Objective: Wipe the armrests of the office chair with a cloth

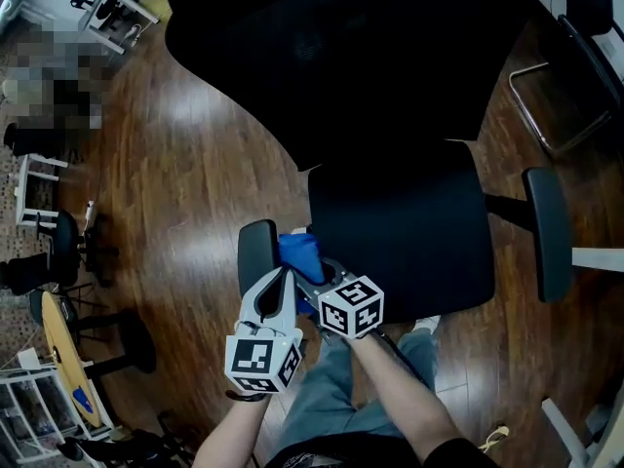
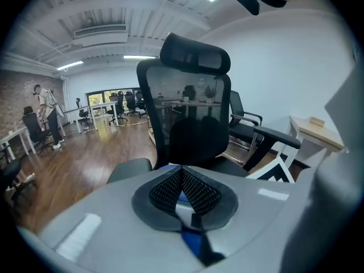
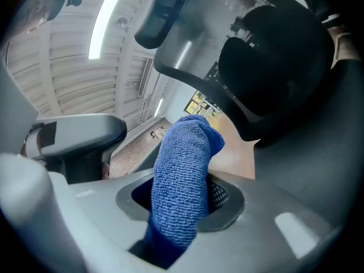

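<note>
Wood floor point(image 1: 175, 164), black office chair point(image 1: 409, 213). Right gripper point(image 1: 314, 273) jaws clamp the blue cloth point(image 1: 300, 253), bunched end forward, just beside the near armrest point(image 1: 255, 250), likely poised to wipe. Left gripper point(image 1: 281, 279) jaws together, empty.

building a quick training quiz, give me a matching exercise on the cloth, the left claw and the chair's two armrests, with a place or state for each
Things:
1 blue cloth
2 left claw
3 armrest at the head view's left
4 armrest at the head view's right

Places or states:
a jaws together
b far from both claws
c clamped in the right claw
d close beside the cloth

Pairs: 1-c, 2-a, 3-d, 4-b
</note>
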Motion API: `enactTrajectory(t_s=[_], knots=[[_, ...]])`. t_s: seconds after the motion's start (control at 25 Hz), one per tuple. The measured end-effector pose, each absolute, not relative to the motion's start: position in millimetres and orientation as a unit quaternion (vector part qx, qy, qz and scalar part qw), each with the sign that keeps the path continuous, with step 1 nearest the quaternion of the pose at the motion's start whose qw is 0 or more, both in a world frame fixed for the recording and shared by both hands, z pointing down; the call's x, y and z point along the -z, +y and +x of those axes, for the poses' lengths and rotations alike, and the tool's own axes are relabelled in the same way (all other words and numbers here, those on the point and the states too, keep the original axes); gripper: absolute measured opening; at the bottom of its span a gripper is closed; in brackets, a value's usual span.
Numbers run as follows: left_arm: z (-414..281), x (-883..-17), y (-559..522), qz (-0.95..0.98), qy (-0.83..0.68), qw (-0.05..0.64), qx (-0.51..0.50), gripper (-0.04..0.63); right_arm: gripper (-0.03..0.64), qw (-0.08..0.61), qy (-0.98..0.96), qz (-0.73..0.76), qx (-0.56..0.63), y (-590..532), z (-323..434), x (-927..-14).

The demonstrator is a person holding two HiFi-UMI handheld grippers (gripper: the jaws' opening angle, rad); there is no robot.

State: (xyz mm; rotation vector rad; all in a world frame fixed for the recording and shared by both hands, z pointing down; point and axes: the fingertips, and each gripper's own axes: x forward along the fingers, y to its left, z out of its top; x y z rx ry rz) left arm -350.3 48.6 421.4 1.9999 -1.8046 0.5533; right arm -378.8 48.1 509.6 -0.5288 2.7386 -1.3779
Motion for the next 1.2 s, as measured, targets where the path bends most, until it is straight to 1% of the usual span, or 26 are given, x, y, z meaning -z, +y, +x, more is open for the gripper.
enactTrajectory(t_s=[0.16,0.36,0.44,0.6,0.96,1.2], knots=[[-343,-430,46,0.691,-0.664,0.174,-0.227,-0.025,0.14,0.038,0.88,-0.131,0.456,47,-387,-521],[-328,-428,40,0.688,-0.671,0.173,-0.215,-0.025,0.14,0.037,0.88,-0.107,0.462,46,-401,-540],[-318,-435,36,0.689,-0.67,0.17,-0.215,-0.025,0.14,0.027,0.88,-0.103,0.462,45,-401,-552],[-306,-458,27,0.685,-0.669,0.187,-0.219,-0.025,0.14,0.007,0.879,-0.099,0.467,38,-400,-580],[-320,-513,25,0.659,-0.678,0.229,-0.23,-0.025,0.14,-0.046,0.86,-0.117,0.495,24,-411,-645],[-318,-521,31,0.658,-0.672,0.25,-0.231,-0.025,0.14,-0.085,0.853,-0.135,0.497,20,-407,-662]])
